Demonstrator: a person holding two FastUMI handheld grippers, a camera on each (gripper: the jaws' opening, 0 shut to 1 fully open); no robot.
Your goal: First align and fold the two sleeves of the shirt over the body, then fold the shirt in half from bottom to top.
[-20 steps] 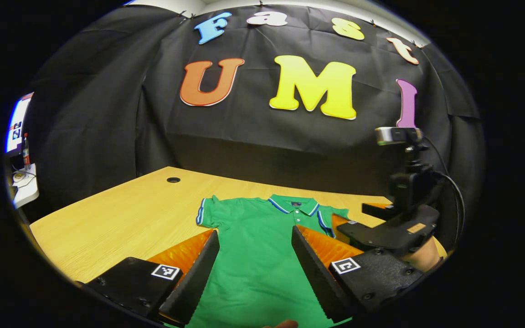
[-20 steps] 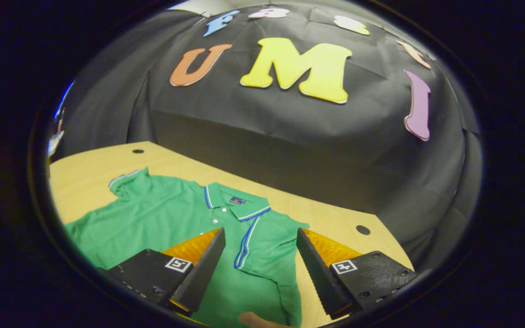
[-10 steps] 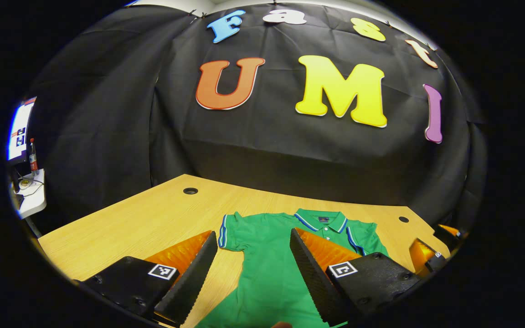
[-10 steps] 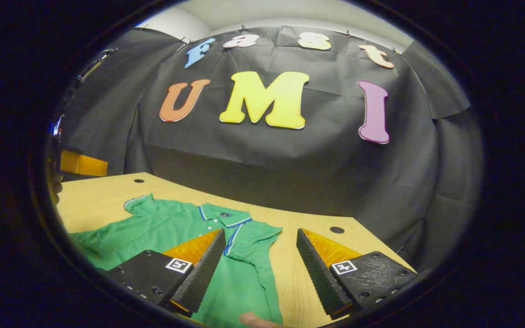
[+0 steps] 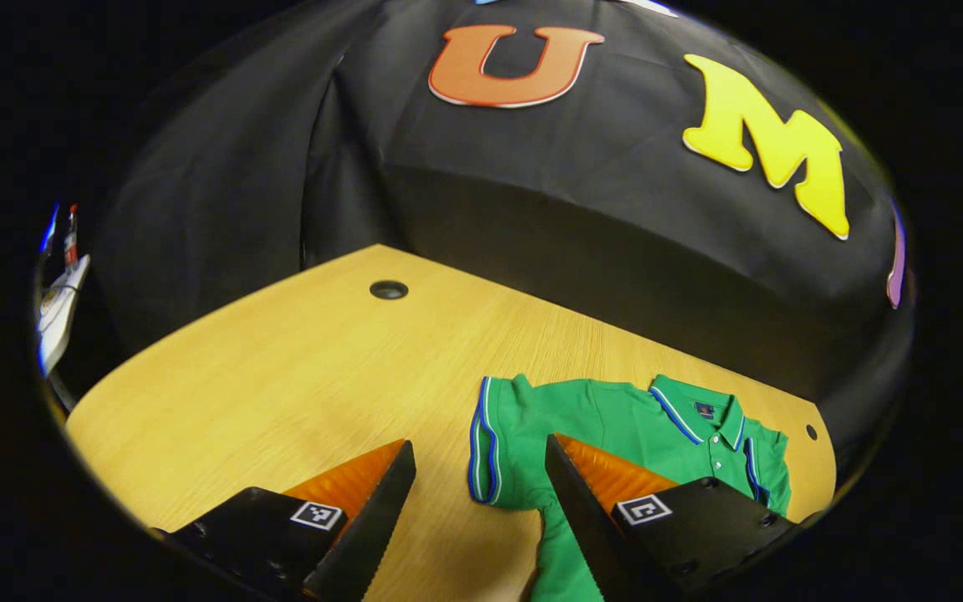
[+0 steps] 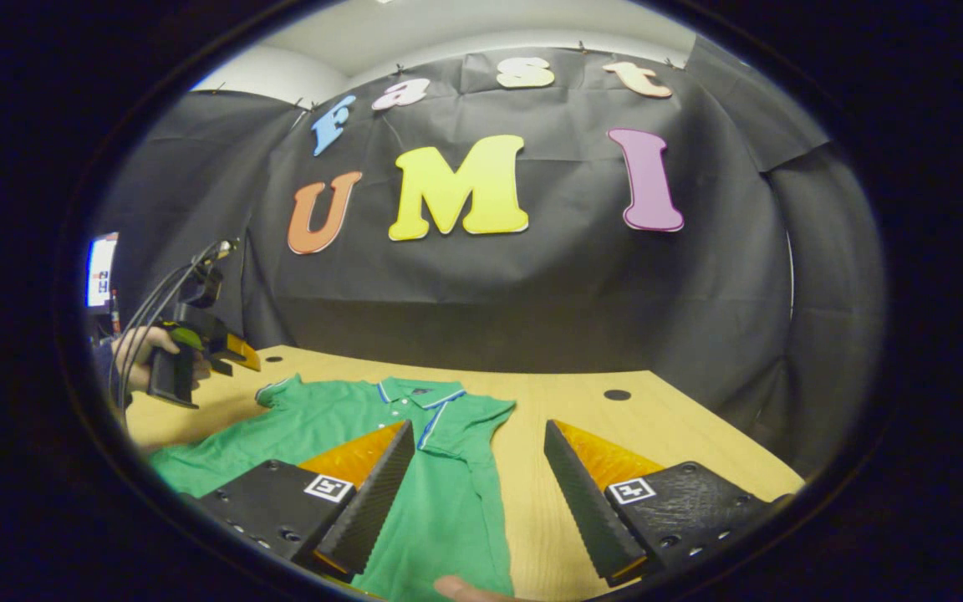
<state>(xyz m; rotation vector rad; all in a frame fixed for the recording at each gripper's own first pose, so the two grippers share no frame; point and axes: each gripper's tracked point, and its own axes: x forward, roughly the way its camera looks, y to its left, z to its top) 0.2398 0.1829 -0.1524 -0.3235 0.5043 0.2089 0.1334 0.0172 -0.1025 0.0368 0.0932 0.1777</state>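
Approaching the outspread sleeve [image 5: 490, 447] of the shirt [image 5: 615, 426], the left gripper [image 5: 477, 518] is released; right gripper [image 6: 477, 493] likewise, seemingly idle. Pinch the cuff edge squarely.

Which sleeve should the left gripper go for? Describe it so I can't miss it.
On the wooden table lies a green polo shirt. Its spread-out sleeve lies flat just ahead of the open left gripper, sticking out sideways, edged with blue and white stripes at the cuff.

A recording booth in a lab.
Black cloth [image 6: 532, 284] walls a wooden desk [image 5: 281, 385]; monitor [image 6: 100, 272] at the left.
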